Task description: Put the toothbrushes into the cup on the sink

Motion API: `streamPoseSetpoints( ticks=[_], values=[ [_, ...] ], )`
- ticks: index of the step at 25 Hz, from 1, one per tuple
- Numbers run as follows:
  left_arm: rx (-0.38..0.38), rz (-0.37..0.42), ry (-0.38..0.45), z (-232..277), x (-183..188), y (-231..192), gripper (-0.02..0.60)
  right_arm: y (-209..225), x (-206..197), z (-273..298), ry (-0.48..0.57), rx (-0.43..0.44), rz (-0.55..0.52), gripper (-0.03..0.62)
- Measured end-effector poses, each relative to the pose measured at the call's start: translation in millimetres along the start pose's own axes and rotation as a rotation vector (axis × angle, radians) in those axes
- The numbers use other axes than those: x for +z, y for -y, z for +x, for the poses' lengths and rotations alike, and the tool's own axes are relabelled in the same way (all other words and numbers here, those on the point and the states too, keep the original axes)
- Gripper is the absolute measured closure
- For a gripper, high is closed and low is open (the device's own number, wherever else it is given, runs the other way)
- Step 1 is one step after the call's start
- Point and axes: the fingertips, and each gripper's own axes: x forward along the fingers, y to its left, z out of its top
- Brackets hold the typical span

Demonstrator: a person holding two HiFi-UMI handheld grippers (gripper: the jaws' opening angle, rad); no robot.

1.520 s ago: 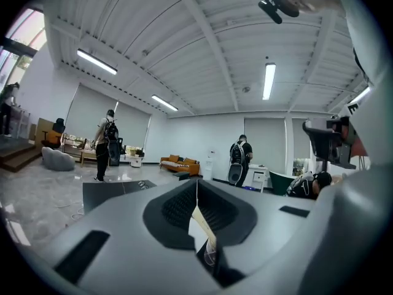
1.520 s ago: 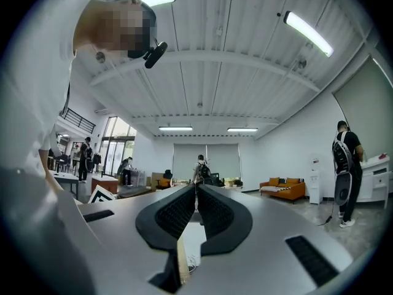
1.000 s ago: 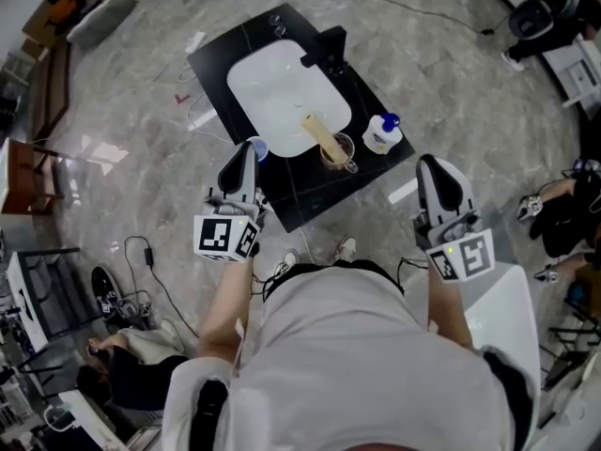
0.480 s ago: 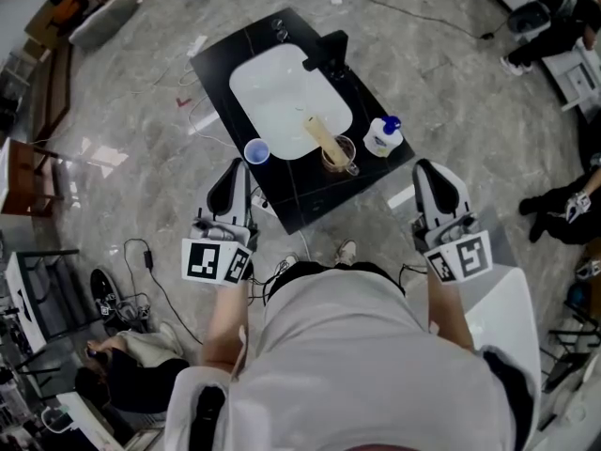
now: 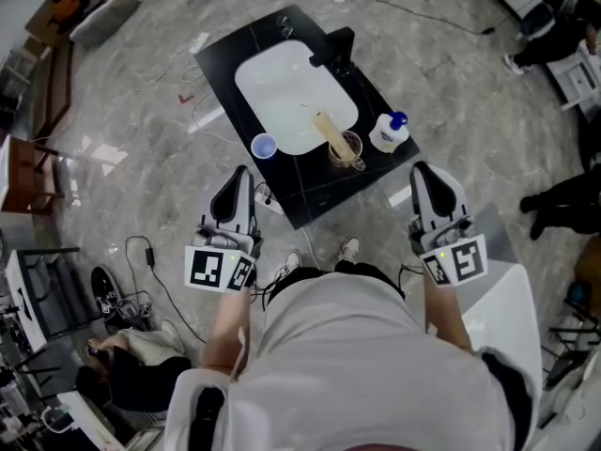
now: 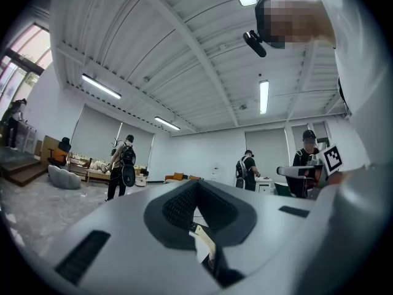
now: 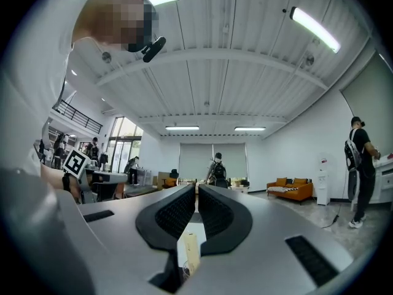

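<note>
A black sink counter (image 5: 310, 191) with a white basin (image 5: 293, 97) stands on the floor ahead of me. A clear glass cup (image 5: 346, 152) sits on its right rim, with wooden toothbrushes (image 5: 328, 130) in it leaning out over the basin. My left gripper (image 5: 237, 173) hangs short of the counter's near corner, shut and empty. My right gripper (image 5: 423, 169) is off the counter's right side, shut with nothing in it. Both gripper views point up at the room: the left gripper (image 6: 195, 189) and right gripper (image 7: 197, 200) show bare pads together.
A small blue cup (image 5: 264, 146) stands at the basin's near left, a white pump bottle (image 5: 388, 132) right of the glass cup, a black faucet (image 5: 333, 47) at the far rim. Cables (image 5: 150, 261) and a seated person (image 5: 122, 350) are on the floor at left.
Both grippers have drawn back toward my body. The left one has moved away from the blue cup and off the counter's edge. The toothbrushes have stayed in the cup.
</note>
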Motion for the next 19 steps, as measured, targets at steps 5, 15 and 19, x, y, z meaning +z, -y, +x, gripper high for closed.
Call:
streamPoseSetpoints(
  ticks=[5,15,19],
  values=[
    [-0.022,0.01,0.007,-2,5,4,0.578,-4,1,-3,0.004,-0.013,0.001,0.553],
    [-0.044,0.012,0.02,-17,16,1,0.578,-18,10,-2,0.033,-0.02,0.0,0.553],
    [-0.051,0.005,0.016,-24,16,-3,0.578,-30,8,-2,0.021,-0.016,-0.005,0.553]
  ],
)
